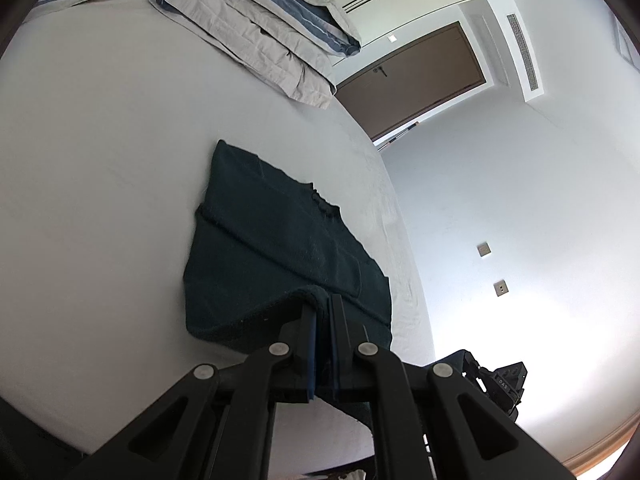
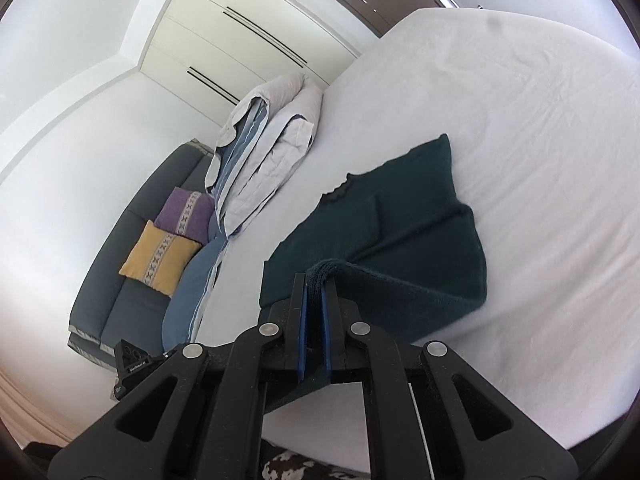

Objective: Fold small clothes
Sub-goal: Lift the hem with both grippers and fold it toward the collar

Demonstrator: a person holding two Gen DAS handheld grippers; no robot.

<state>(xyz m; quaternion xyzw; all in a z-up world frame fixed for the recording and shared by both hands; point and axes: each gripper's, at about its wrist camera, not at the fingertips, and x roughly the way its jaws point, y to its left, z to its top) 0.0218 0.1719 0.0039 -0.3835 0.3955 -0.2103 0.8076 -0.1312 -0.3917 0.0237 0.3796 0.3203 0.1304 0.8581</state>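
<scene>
White sheeting covers the one bed I work over, and on it lies a single dark green garment, a small knitted piece, near the bed's edge. I have two tools. My left tool is clamped on the garment's near hem, the knit bunched between its two blue pads, and that edge is lifted off the sheet while the far part, with the neckline, lies flat. My right tool is likewise clamped on a thick fold of the same hem, raised above the bed, with the cloth draping down from it to the sheet. Beyond the garment one folded duvet, grey with blue, sits stacked on the bed. Past it I count two cushions, one purple and one mustard, on a dark blue sofa. One brown door stands in the white wall
</scene>
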